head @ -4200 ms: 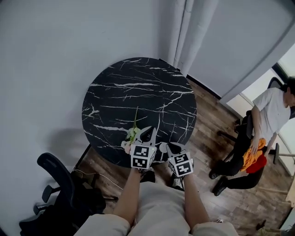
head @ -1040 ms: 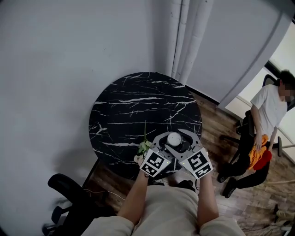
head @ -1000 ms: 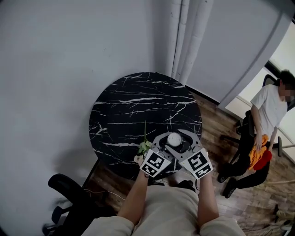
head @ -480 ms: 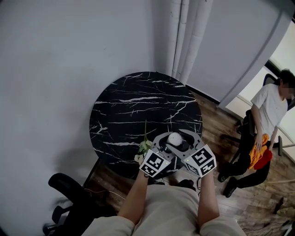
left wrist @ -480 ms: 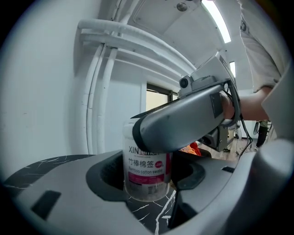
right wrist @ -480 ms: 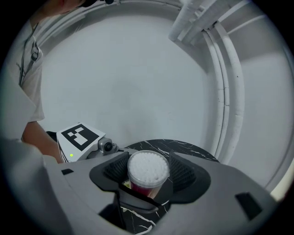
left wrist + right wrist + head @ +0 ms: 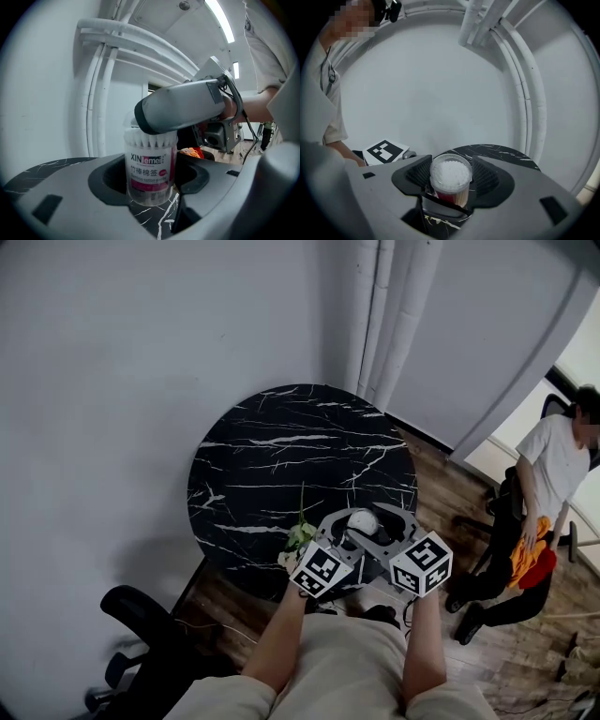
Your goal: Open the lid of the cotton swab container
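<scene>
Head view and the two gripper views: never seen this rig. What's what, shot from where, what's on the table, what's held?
There is no robot here: a person holds a two-jaw gripper in each hand. The head view comes from a camera on the person's head, looking steeply down at a round black marble table. Each gripper view comes from a camera riding on that gripper, looking along its jaws. The cubes with square markers are part of the grippers.

On the table are a cotton swab container and, near the edge, a flower sprig. The left gripper grips the container's body low down as it stands on the table. The right gripper comes from above and its jaws close on the lid, which looks to be on.
</scene>
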{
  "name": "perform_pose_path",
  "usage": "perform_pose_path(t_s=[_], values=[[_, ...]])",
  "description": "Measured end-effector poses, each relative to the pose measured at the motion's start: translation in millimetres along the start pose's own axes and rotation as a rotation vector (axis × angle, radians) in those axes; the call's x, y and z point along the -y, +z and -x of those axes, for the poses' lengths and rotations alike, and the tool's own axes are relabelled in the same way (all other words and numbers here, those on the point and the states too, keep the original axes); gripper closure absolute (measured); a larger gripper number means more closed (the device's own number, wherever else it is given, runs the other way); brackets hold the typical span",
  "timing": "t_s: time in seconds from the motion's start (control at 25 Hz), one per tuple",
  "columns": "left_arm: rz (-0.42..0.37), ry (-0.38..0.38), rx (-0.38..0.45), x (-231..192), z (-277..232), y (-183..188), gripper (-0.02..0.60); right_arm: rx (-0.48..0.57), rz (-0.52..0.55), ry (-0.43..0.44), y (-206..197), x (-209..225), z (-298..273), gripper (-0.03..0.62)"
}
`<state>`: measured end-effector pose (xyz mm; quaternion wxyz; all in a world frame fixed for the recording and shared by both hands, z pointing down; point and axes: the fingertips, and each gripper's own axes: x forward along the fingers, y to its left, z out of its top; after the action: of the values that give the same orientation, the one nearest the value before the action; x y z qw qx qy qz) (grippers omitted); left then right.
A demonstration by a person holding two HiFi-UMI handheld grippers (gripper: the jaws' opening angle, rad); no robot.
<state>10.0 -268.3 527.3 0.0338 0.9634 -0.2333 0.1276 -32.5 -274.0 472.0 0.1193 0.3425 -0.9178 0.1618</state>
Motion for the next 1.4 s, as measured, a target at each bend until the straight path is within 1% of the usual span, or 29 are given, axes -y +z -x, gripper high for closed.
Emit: perform_pose_path(t_s=[0.08, 0.24, 0.36, 0.48, 0.8, 0.96, 1.24, 1.4], values=[[0.007, 0.007, -0.006, -2, 1, -1, 0.319, 0.024, 0.044, -0.032, 5, 1, 0, 0.301], [0.018, 0.018, -0.022, -6, 3, -7, 0.319, 0.099, 0.116, -0.104, 27, 7, 8, 0.301], [0.024, 0.026, -0.022, -8, 4, -8, 0.319, 0.123, 0.159, -0.170, 38, 17, 17, 0.301], [0.021, 0.025, -0.022, -7, 4, -7, 0.319, 0.141, 0.177, -0.236, 43, 27, 25, 0.301], [0.021, 0.031, -0.006, -9, 3, 0, 0.319, 0.169, 0.158, -0.336, 48, 48, 39, 0.301], [0.033, 0.040, 0.003, -11, 5, 1, 0.319, 0.162, 0.158, -0.364, 44, 54, 43, 0.301], [0.044, 0.055, 0.015, -14, 13, 4, 0.319, 0.112, 0.143, -0.408, 29, 62, 44, 0.301], [0.036, 0.055, 0.024, -13, 16, 8, 0.319, 0.115, 0.100, -0.419, 25, 64, 45, 0.301]])
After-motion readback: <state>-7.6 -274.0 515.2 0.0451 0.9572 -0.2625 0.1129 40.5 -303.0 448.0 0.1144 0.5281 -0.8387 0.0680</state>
